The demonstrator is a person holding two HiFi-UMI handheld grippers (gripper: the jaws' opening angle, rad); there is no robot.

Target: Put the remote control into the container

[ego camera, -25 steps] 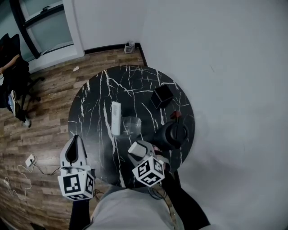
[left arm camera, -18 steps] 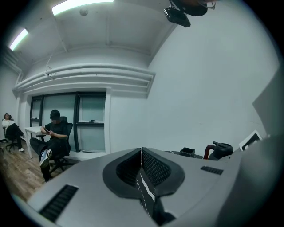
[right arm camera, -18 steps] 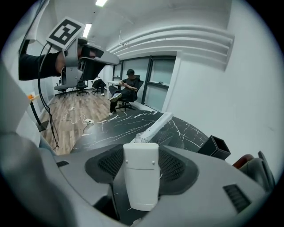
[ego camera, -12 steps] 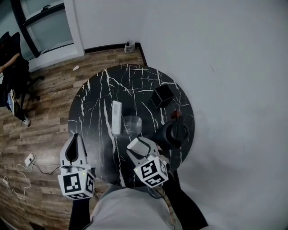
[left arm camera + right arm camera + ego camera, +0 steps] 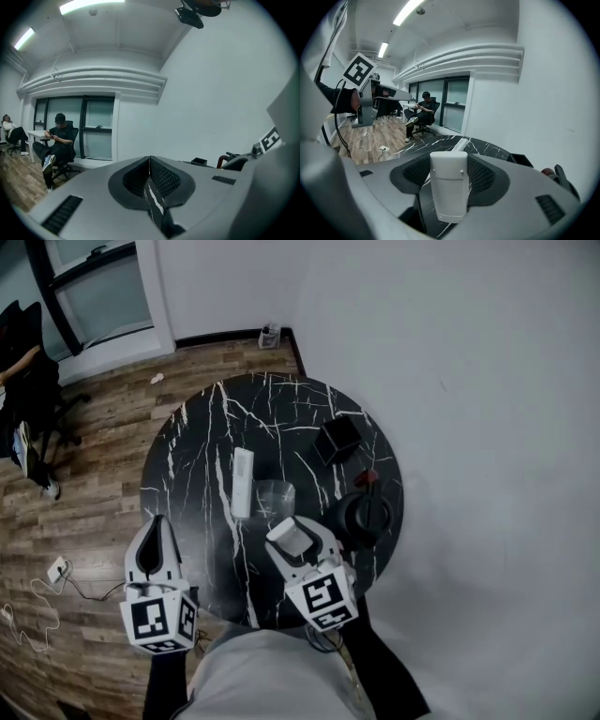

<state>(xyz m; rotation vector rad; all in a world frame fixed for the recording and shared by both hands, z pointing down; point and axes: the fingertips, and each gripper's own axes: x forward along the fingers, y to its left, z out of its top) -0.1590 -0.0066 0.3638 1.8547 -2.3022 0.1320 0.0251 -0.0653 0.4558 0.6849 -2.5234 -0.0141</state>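
1. Slipping is the first risk. The right hand-held gripper (image 5: pixel 298 540) is clenched on a short white remote control (image 5: pixel 449 186), pressing only its two long sides. A good part of the body sticks out in front of the jaws. If the grip loosens while the remote is tilted, it can fall on the tabletop (image 5: pixel 197 437).
2. Missing the opening is the second risk. The clear container (image 5: pixel 275 499) looks narrow and light. A remote that arrives crooked may hit the rim, tip the container, or push it against the long white remote (image 5: pixel 242 482) lying just beside it.
3. Collision is the third risk: the black kettle (image 5: pixel 361 519) stands near the right side of this gripper, and a wide swing could knock it.
4. Choosing the wrong vessel is also possible. A black box (image 5: pixel 337 439) stands farther back; I judge the clear one is meant, but I cannot be sure.
5. The held remote control is between the right jaws, above the near part of the tabletop. It is just on the near side of the clear container and not yet over its opening.
6. The left hand-held gripper (image 5: pixel 149 161) has its jaws pressed together with nothing between them. It is at the left edge of the tabletop, well apart from the container.
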